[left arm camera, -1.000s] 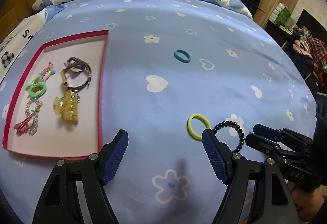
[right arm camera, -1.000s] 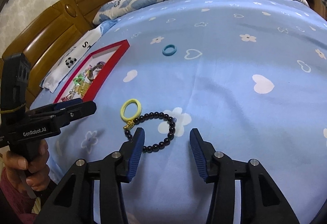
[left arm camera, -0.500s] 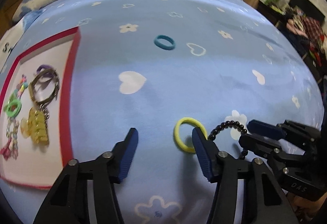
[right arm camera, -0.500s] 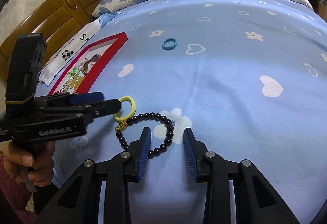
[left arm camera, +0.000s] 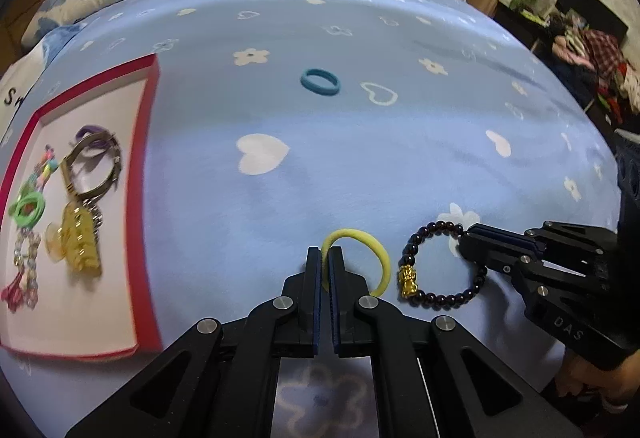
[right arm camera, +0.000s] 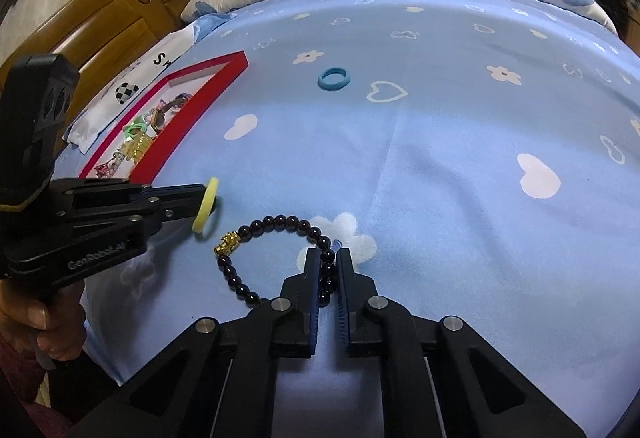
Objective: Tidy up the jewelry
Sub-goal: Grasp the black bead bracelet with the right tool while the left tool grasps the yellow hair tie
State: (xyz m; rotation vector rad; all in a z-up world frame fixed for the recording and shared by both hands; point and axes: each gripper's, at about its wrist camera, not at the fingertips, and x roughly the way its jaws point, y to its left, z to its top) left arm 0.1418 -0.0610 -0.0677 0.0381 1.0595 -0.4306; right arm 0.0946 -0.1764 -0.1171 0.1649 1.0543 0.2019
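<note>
Bed (left arm camera: 400,166): one yellow hair tie (left arm camera: 374,252), one teal hair tie (left arm camera: 320,82), one beaded bracelet (right arm camera: 276,224). Left gripper (left arm camera: 325,258), angled downward, pinches the yellow hair tie; right gripper (right arm camera: 329,262), likewise angled, has just closed its fingers on the bracelet.

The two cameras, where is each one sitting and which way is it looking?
Left wrist view: rides on the left gripper, looking down along its fingers at the yellow hair tie it pinches; the red tray lies left, the right gripper enters from the right.
Right wrist view: rides on the right gripper, looking down at the black bead bracelet it pinches; the left gripper and a hand show at left.
Both share: the blue bedsheet, the tray, the tie, the bracelet and a teal hair tie.
</note>
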